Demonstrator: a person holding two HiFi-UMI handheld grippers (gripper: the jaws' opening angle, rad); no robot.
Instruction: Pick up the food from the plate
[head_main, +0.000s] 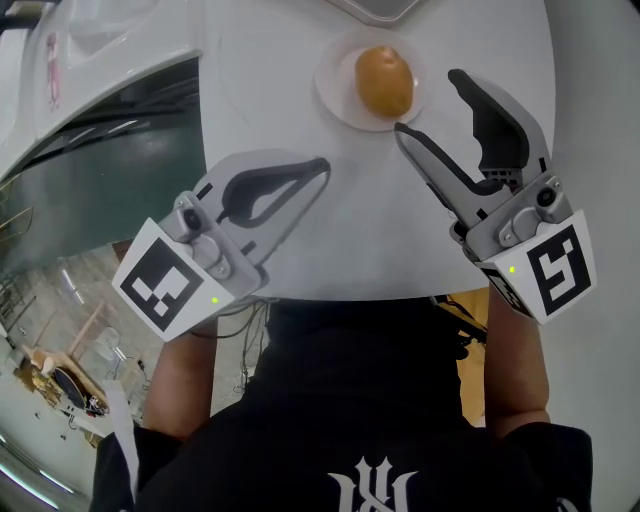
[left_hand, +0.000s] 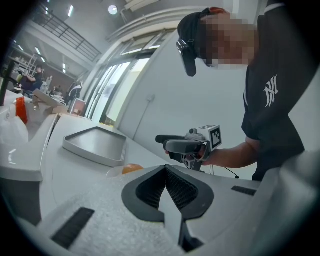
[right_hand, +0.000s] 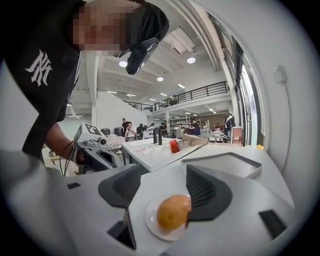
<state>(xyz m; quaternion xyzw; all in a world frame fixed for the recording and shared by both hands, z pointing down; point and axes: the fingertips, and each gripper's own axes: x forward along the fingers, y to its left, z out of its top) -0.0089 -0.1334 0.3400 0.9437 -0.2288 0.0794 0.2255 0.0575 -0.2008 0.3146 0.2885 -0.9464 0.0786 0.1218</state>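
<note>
my right claw (head_main: 428, 102) is open wide and holds nothing. its two tips sit by the near right side of the plate (head_main: 333, 92). one tip is at the plate's rim and the other is out past the plate on the right. the pads do not press on the food (head_main: 384, 80). in the right gripper view the food shows in the gap ahead of the jaws, closer to the right one.

my left claw (head_main: 322, 165) is shut, tip to tip, with nothing in it. it hangs over the near left part of the table (head_main: 260, 80), well apart from the plate.

the food is round, smooth and orange-brown, like a bun or a small fruit; i cannot tell which. it lies in the middle of the plate, on the far side of the table. the plate is small, round, white and flat. the table is white and smooth. the claws are grey, with black pads that have little ribs.

the near edge of the table is right by my body, and the left edge curves away close to the left claw. there is bare table between the two claws and all around the plate. a grey tray (left_hand: 100, 141) with low walls and round corners sits just past the plate on the far side.
</note>
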